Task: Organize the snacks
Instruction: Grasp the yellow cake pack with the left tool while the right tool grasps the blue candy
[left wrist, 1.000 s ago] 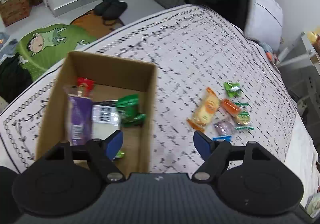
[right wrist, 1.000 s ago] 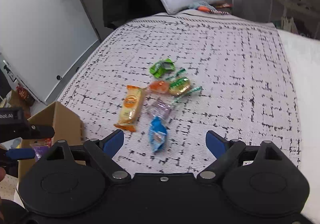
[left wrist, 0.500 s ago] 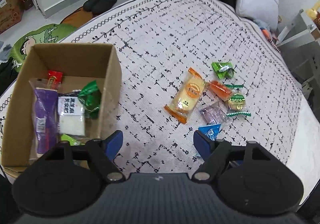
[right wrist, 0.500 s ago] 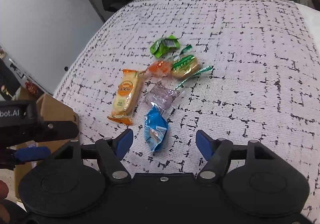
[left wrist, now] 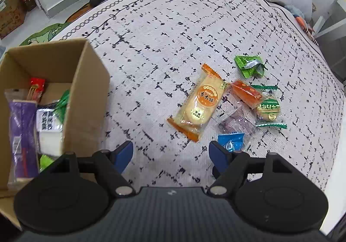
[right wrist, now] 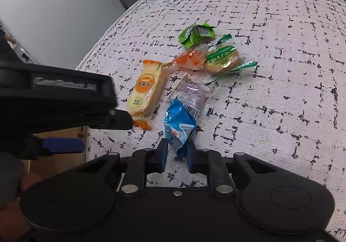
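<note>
While the right gripper (right wrist: pixel 177 151) was pinching the near end of the blue packet (right wrist: pixel 180 128) at lower centre, the sensible course seemed a straight lift, so its tail would not drag the clear purple wrapper (right wrist: pixel 192 93) touching it. Its fingers were drawn close on that foil. The left gripper (left wrist: pixel 170 154) hung spread wide and empty over the bedspread (left wrist: pixel 173 32). The cardboard box (left wrist: pixel 86 99), partly filled, stood at the left edge.
</note>
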